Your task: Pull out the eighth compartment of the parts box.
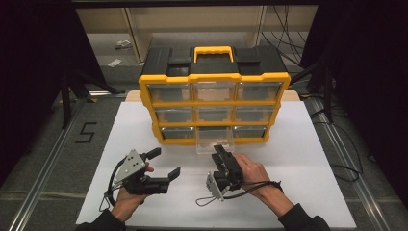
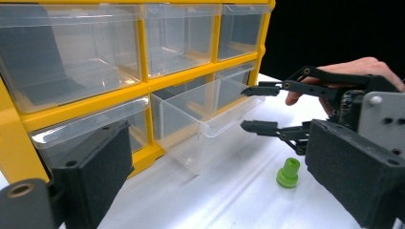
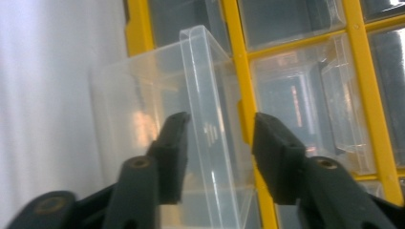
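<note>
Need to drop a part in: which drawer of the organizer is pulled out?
The bottom middle drawer. It juts forward from the organizer, in front of the right gripper; the others sit flush.

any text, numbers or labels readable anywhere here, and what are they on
"5": dark tape figure on the grey floor left of the table, the one mark that reads.
Organizer: no label or brand readable on its yellow frame or black top.
Clear drawers: no labels.
Green part: no marking visible.
Papers on the floor behind: too small to read.
</note>
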Action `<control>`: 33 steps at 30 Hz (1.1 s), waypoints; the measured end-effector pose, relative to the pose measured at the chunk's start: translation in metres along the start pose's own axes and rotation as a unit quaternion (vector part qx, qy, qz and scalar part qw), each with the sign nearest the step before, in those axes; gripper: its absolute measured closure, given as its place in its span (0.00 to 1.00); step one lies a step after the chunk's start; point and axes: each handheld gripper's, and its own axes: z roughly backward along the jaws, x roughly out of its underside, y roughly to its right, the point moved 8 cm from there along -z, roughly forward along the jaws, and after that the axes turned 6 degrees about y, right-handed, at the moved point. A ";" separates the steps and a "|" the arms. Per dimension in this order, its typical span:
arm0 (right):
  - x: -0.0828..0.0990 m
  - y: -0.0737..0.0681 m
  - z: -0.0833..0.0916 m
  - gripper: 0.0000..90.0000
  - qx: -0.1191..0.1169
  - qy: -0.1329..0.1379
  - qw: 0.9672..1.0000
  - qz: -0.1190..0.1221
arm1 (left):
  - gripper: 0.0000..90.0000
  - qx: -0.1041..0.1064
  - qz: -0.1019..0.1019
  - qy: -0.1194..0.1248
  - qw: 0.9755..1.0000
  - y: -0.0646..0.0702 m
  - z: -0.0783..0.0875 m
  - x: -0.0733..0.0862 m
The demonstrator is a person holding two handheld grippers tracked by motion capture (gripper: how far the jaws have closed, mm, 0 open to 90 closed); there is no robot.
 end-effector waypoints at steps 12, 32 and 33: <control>-0.005 0.001 0.013 0.45 -0.044 0.005 0.997 -0.070 | 0.10 0.000 0.000 0.000 1.000 0.000 0.000 0.000; -0.010 0.016 0.024 0.36 -0.117 0.006 0.945 -0.305 | 0.10 0.000 0.000 0.000 1.000 0.000 0.000 0.000; -0.010 0.016 0.024 0.35 -0.124 0.004 0.941 -0.315 | 0.10 0.000 0.000 0.000 1.000 0.000 0.000 0.000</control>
